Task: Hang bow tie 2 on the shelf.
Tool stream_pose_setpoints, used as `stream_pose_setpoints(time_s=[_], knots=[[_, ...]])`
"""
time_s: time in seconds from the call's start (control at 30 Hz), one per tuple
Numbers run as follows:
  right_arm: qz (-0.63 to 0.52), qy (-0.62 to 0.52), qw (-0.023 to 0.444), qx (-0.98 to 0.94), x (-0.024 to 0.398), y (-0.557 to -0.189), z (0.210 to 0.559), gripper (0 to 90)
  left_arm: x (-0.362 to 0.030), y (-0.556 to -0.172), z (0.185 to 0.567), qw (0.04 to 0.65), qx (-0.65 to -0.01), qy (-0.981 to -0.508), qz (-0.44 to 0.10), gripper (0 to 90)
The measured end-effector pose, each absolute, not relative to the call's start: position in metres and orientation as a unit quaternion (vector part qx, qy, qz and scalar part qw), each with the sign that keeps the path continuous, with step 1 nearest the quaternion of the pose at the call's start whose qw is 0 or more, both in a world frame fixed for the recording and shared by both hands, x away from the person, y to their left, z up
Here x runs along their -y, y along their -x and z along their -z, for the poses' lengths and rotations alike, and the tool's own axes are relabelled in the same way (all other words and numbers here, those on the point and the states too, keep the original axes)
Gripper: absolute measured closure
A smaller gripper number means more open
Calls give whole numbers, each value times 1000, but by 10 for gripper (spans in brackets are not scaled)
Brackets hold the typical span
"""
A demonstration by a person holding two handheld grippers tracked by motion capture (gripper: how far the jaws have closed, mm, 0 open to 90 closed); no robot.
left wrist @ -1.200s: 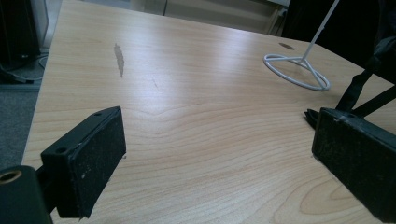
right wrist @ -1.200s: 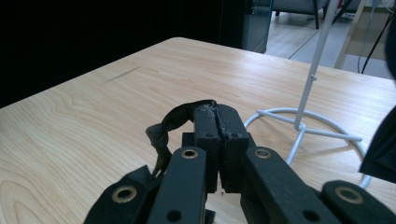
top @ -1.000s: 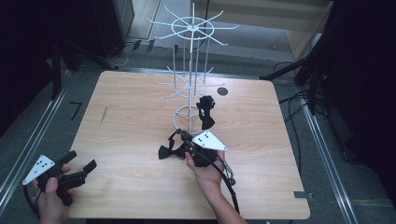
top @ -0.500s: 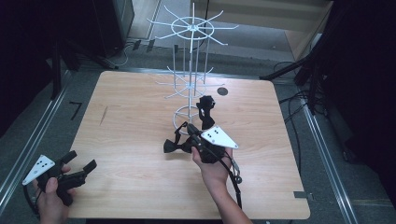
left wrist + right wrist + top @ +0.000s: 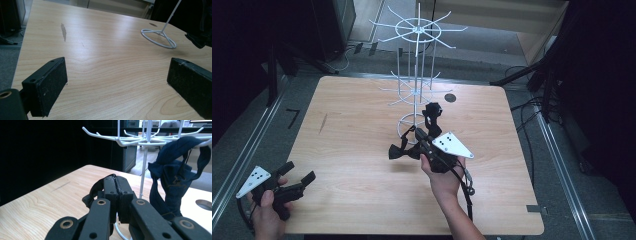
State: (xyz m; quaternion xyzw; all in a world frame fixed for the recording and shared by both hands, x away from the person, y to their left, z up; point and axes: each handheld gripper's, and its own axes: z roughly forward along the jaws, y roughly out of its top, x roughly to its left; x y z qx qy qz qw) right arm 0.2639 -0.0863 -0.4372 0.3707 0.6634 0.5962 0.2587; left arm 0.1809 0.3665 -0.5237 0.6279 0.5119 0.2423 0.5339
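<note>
Dangling from right claw point(image 5: 418, 136), bow tie point(image 5: 400, 150) level.

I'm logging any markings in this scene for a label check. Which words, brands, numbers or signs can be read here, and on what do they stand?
None: no readable text on the wooden table, the white wire rack, the dark bow ties or either gripper's grey plate.

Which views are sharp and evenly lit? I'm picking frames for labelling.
High view: table evenly lit and sharp, surroundings dark. Left hand-held gripper view: glare streaks the wood, its near jaws look slightly soft. Right hand-held gripper view: left background black, bright behind the white rack; the dark strap on it reads sharp.
</note>
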Motion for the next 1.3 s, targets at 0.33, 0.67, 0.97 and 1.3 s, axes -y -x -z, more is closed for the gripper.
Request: stream_pose_setpoints(time_s=[0.33,0.67,0.97,1.3], knots=[[-603,-365,266,-657,89,-262,429,896,-366,-181,524,534,-512,-628,-242,37],[-611,-360,269,-652,90,-259,421,896,-366,-181,524,534,-512,-627,-242,37],[-616,-356,272,-648,92,-258,414,896,-366,-181,524,535,-512,-628,-242,37],[-620,-352,273,-646,92,-256,408,896,-367,-181,524,533,-510,-629,-243,37]])
